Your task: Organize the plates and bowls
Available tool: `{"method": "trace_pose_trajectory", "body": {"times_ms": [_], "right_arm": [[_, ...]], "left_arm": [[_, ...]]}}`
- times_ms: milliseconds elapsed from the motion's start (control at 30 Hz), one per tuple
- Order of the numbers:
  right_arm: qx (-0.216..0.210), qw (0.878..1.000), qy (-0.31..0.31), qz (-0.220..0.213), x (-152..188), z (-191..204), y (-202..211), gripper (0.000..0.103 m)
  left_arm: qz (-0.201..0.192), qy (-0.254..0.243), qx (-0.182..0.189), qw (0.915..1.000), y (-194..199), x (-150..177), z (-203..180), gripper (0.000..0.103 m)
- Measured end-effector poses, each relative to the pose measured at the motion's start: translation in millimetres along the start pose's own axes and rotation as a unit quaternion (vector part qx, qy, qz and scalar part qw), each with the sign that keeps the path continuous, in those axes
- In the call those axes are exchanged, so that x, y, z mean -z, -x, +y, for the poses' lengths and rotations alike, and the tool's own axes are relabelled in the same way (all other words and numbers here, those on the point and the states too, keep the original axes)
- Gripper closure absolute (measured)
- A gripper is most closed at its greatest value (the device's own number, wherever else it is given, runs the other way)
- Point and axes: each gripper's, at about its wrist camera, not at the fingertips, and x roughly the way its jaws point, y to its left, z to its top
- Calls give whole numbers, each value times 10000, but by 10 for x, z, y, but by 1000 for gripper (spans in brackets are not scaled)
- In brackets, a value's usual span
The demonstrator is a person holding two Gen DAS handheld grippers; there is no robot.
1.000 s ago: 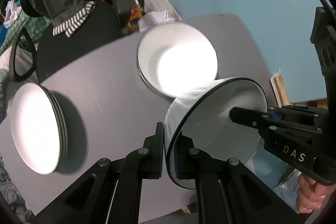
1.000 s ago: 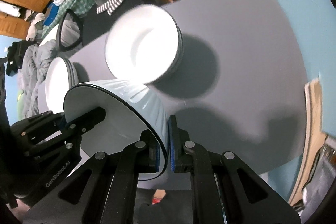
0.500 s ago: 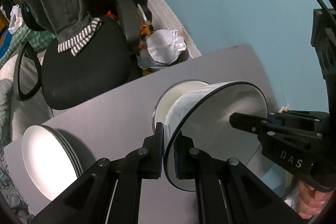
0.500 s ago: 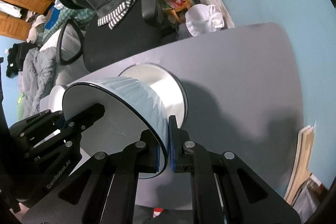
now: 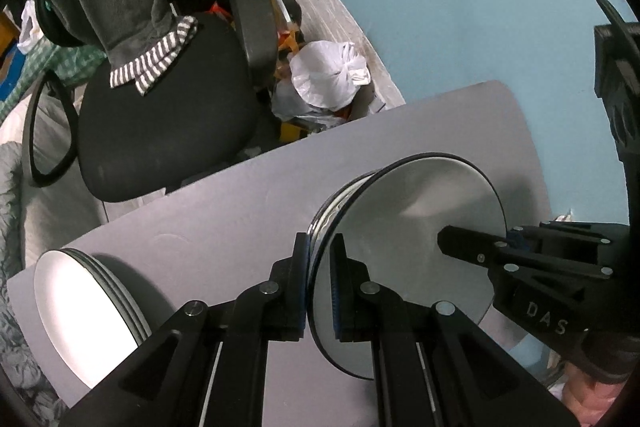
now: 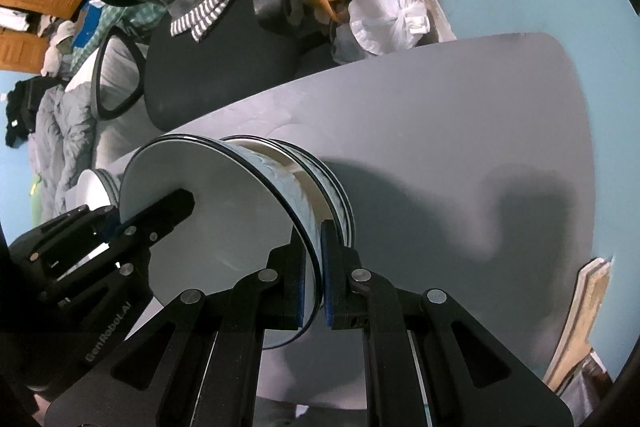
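Grippers (image 5: 320,283) (image 6: 314,275) clamp one bowl (image 5: 420,227); right view shows it seemingly nested in stacked bowls (image 6: 340,187).

The right tool (image 5: 476,249), seen from the left wrist camera, carries the white letters "DAS" on its black body. The left tool (image 6: 160,215), seen from the right wrist camera, carries the marking "GenRobot.AI" on its black body. No other text is legible.
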Motion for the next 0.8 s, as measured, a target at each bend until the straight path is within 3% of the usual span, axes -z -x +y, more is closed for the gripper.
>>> {"method": "trace_pose_trajectory", "body": {"times_ms": [400, 633, 800], "right_arm": [[-4, 9994, -270, 227, -55, -22, -57, 95], [-84, 9982, -507, 322, -63, -63, -57, 94], [-288, 9971, -598, 368, -51, -43, -39, 77]], "left_arm": [[181, 1, -7, 9998, -75, -25, 23, 93], [212, 161, -25, 9996, -68, -47, 66, 81], [102, 209, -25, 9997, 2, -42, 90, 76]]}}
